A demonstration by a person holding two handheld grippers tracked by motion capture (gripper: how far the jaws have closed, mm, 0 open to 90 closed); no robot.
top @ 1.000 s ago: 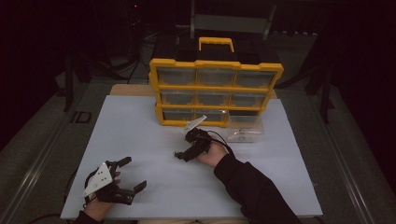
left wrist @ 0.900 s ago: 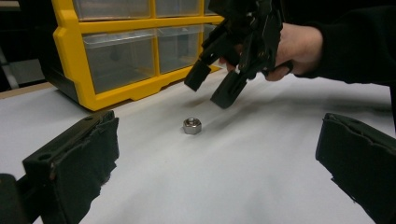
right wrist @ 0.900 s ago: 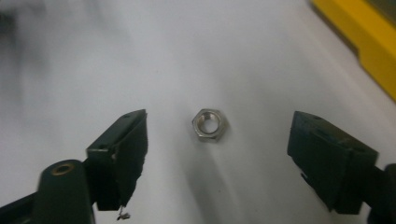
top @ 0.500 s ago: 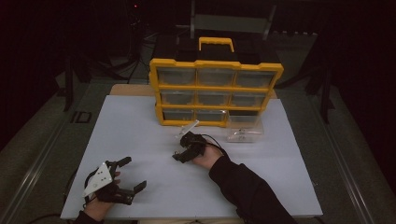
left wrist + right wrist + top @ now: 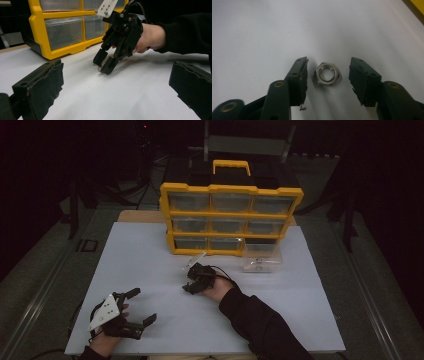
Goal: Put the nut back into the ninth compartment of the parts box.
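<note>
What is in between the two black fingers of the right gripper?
A small silver hex nut lies flat on the white table between the right gripper fingers, with a gap on each side. The right gripper view shows it.

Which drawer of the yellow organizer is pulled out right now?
The bottom-right drawer: it sits out on the white table in front of the yellow organizer, leaving its slot dark. The other eight clear drawers sit flush in their frames.
</note>
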